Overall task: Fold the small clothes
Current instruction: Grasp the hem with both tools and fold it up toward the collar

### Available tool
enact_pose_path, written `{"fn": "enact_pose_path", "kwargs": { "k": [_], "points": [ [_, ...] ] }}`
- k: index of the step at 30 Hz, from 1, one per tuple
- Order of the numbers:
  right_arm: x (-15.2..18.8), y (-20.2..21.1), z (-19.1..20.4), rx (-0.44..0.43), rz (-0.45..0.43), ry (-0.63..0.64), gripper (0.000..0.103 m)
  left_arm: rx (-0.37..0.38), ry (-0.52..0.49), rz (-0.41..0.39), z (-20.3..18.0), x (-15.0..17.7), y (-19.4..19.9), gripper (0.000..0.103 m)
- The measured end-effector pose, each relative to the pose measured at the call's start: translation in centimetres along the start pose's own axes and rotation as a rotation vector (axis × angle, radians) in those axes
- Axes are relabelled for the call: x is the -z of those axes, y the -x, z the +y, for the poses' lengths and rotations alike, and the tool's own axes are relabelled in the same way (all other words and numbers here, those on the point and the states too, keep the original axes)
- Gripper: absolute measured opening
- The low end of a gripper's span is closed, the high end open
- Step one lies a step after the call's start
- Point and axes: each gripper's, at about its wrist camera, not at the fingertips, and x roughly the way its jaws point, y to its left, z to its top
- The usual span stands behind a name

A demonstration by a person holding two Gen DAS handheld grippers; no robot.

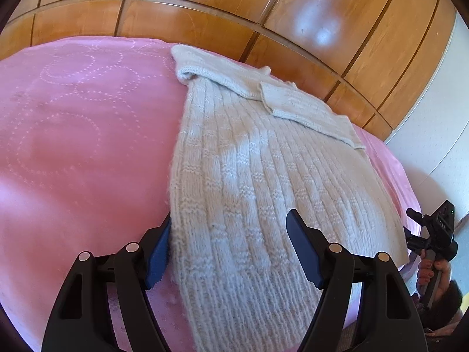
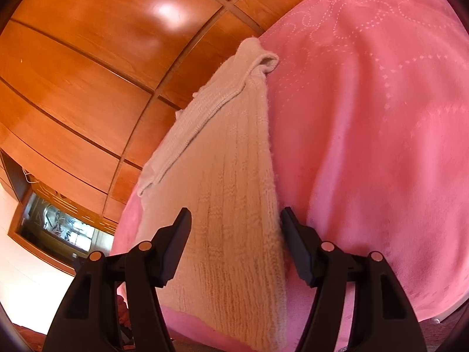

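The cream knit sweater (image 1: 249, 176) lies flat on the pink bed (image 1: 73, 132), long axis running from the near edge straight away toward the wood wall (image 1: 205, 8), sleeves folded across the far end. Both grippers sit at the near hem, pitched down. Left gripper (image 1: 228, 243) straddles the hem's left corner, right gripper (image 2: 234, 234) the other corner, w/ jaws apart, fabric between but not pinched yet imo. Next move prob clamps both corners and carries the hem toward the far end.
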Motion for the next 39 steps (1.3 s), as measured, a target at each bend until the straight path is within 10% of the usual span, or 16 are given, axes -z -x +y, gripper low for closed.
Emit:
{"fn": "enact_pose_path", "kwargs": {
  "k": [6, 10, 17, 21, 39],
  "points": [
    [1.0, 0.1, 0.4, -0.036, 0.016, 0.026, 0.059, 0.053, 0.022, 0.015, 0.4, 0.4, 0.7, 0.073],
    [1.9, -0.1, 0.4, -0.046, 0.054, 0.037, 0.036, 0.137, 0.065, 0.052, 0.8, 1.5, 1.0, 0.055],
    [3.3, -1.4, -0.3, -0.129, 0.119, -0.010, 0.030, 0.199, 0.070, 0.077, 0.3, 2.6, 0.9, 0.042],
    [3.6, -2.2, 0.3, -0.117, 0.139, 0.004, 0.008, 0.184, 0.013, 0.130, -1.3, 2.6, 0.2, 0.008],
    [3.0, 6.1, 4.0, -0.513, -0.025, 0.124, 0.006, 0.550, 0.080, -0.035, -2.0, 0.3, 9.9, 0.005]
  ]
}}
